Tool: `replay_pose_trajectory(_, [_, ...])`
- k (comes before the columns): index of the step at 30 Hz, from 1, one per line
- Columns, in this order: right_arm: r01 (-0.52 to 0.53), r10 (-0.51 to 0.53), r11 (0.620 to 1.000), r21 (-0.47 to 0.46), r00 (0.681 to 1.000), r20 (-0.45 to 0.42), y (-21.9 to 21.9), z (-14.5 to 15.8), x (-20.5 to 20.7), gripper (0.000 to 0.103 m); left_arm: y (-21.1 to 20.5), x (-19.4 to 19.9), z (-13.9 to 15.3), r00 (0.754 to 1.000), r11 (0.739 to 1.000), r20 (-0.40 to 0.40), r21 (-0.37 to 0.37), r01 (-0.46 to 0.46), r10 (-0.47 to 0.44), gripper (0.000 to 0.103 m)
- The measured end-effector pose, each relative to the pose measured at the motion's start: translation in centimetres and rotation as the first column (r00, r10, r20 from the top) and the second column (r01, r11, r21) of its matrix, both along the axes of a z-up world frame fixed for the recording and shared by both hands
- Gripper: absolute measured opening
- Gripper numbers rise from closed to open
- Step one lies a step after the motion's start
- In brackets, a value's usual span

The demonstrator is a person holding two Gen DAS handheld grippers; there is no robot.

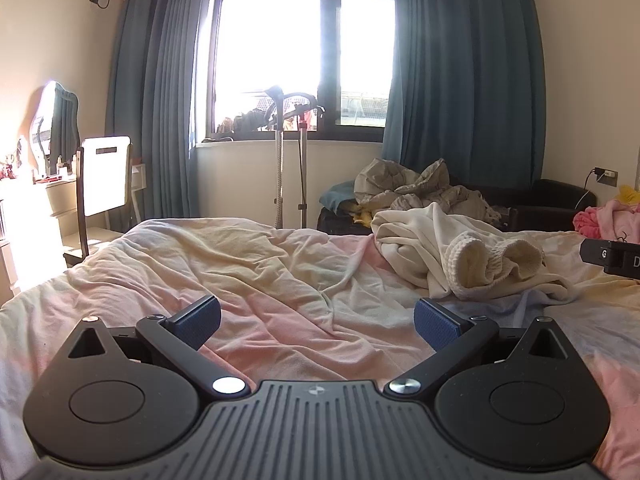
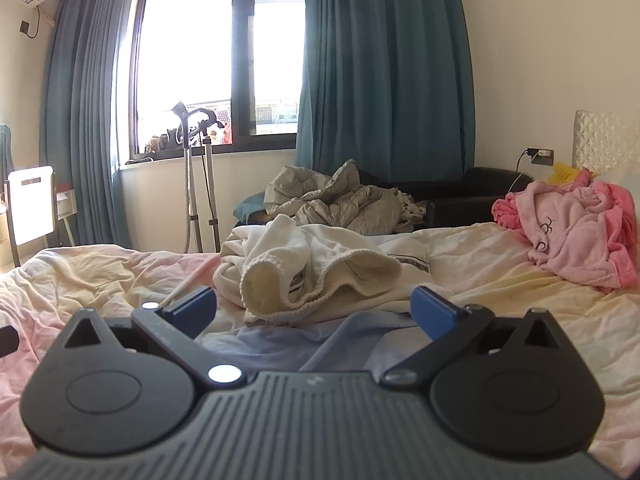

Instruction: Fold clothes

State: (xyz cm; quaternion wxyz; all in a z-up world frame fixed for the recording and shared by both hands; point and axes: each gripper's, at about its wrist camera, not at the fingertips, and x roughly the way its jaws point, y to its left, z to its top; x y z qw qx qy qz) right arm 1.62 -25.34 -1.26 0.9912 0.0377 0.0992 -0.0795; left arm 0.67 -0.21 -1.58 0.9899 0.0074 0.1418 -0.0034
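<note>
Your left gripper (image 1: 318,322) hovers over bare bed sheet (image 1: 240,280), fingers spread wide, holding nothing. The cream garment (image 1: 448,256) lies crumpled ahead and to its right, well apart. Your right gripper (image 2: 316,314) is also open and empty, with that garment (image 2: 320,272) straight ahead, near its fingertips, ribbed hem facing you. Right hand is nearer, I'd lead with it. Pink clothes (image 2: 576,232) sit far right.

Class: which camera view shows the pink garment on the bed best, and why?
The right wrist view: the whole crumpled pink garment shows there, lying on the bed. The left wrist view catches only a sliver of it at the frame's right edge.
</note>
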Motion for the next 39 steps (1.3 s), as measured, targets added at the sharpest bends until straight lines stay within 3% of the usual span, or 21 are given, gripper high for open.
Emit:
replay_pose_trajectory(5, [0.04,-0.039,0.998,0.038,0.999,-0.008,-1.1,0.2,0.1,0.103,-1.8,2.0,-0.5,0.999,0.998,-0.025,0.053,0.028,-0.027,0.103])
replay_pose_trajectory(12, [0.031,-0.029,0.996,0.078,0.999,-0.029,-2.4,-0.8,0.9,0.103,-6.7,5.8,-1.1,0.99,0.983,-0.024,0.122,0.138,-0.136,0.103])
replay_pose_trajectory(15, [0.074,-0.07,0.995,0.063,0.995,-0.064,-3.3,-1.0,1.9,0.103,-8.7,8.0,-1.9,0.983,0.976,-0.015,0.118,0.185,-0.184,0.103])
replay_pose_trajectory(24, [0.168,-0.158,0.975,0.145,0.984,-0.078,-6.3,-0.8,3.0,0.103,-14.4,17.1,-5.3,0.962,0.946,0.007,0.18,0.269,-0.275,0.103])
replay_pose_trajectory(27, [0.168,-0.154,0.972,0.163,0.984,-0.093,-6.7,-1.7,4.1,0.103,-16.1,20.3,-5.9,0.964,0.943,0.027,0.219,0.251,-0.263,0.1])
replay_pose_trajectory(33, [0.16,-0.142,0.975,0.156,0.982,-0.123,-7.0,-3.8,6.5,0.103,-18.6,26.7,-7.6,0.975,0.946,-0.04,0.235,0.222,-0.218,0.067])
replay_pose_trajectory(34, [0.159,-0.141,0.976,0.151,0.983,-0.12,-6.9,-3.9,6.5,0.103,-18.8,27.4,-7.7,0.977,0.95,-0.045,0.228,0.212,-0.207,0.054])
replay_pose_trajectory(35, [0.158,-0.142,0.977,0.146,0.983,-0.116,-6.9,-3.9,6.4,0.103,-18.8,27.8,-7.6,0.979,0.955,-0.041,0.217,0.204,-0.2,0.03])
replay_pose_trajectory(39, [0.154,-0.142,0.98,0.126,0.985,-0.1,-6.8,-4.0,6.1,0.103,-18.0,26.9,-5.9,0.982,0.974,0.005,0.129,0.188,-0.191,0.015])
